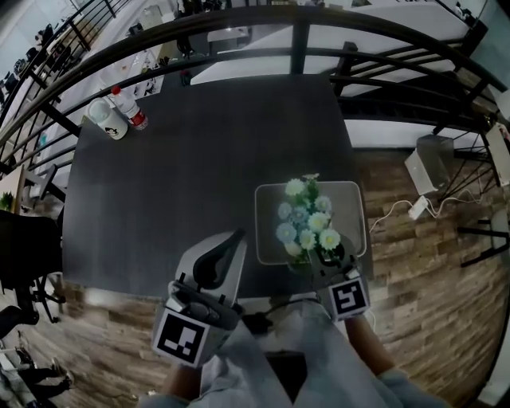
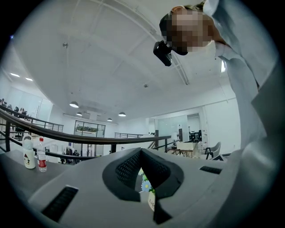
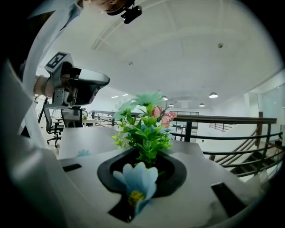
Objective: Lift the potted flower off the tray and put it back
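Jaws of the right gripper (image 1: pixel 328 264) stand narrowly apart, clamped on the potted flower (image 1: pixel 307 219) low down. Green stems and a pale blue bloom crowd the gap in the right gripper view; the pot itself is hidden under the blooms.

Left gripper (image 1: pixel 237 237) is just beside it at the table's near edge. Its jaws meet tip to tip on nothing.

Flower is over the near half of the tray (image 1: pixel 351 195), which lies on the right side of the dark table (image 1: pixel 199 159). Cannot tell whether the pot's base touches the tray or hangs just above it.

Judgement: the put-back is in hand. To do it well:
- hold the pot upright and lower it straight
- let the base settle flat inside the rim, not on it
- only then ease the jaws apart and back out toward the body without snagging leaves

Left gripper is best kept out of it.

Far left corner: two bottles (image 1: pixel 127 110), well apart from the work. Beyond them, a dark railing (image 1: pixel 239 24).
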Action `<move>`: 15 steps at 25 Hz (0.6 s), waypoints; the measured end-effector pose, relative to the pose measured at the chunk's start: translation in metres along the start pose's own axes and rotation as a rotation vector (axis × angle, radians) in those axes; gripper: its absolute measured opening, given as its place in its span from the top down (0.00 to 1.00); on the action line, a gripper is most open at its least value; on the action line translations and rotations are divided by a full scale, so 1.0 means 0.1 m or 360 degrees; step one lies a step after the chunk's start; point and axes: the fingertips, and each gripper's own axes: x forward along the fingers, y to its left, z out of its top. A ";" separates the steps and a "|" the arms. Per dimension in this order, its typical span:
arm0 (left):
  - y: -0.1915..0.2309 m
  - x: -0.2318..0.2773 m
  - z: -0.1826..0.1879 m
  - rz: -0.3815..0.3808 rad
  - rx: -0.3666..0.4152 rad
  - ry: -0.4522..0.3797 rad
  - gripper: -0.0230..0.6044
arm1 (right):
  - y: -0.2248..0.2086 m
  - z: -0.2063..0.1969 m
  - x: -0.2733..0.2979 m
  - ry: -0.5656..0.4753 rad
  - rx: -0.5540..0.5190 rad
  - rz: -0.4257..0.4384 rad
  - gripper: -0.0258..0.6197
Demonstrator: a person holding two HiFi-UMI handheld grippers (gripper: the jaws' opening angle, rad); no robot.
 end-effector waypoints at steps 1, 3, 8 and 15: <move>0.01 -0.01 -0.01 0.0005 0.0000 0.0006 0.97 | 0.00 -0.03 0.02 0.0007 0.0002 -0.0001 0.86; 0.03 -0.02 -0.03 0.0017 0.0001 0.0018 0.97 | 0.00 -0.10 0.05 0.0020 0.0011 -0.0002 0.86; 0.03 -0.04 -0.05 0.0049 0.0006 0.0032 0.97 | -0.03 -0.22 0.11 0.0037 0.0026 0.0001 0.86; 0.02 -0.07 -0.07 0.0086 0.0016 0.0064 0.97 | -0.03 -0.32 0.16 0.0051 -0.0006 0.0033 0.86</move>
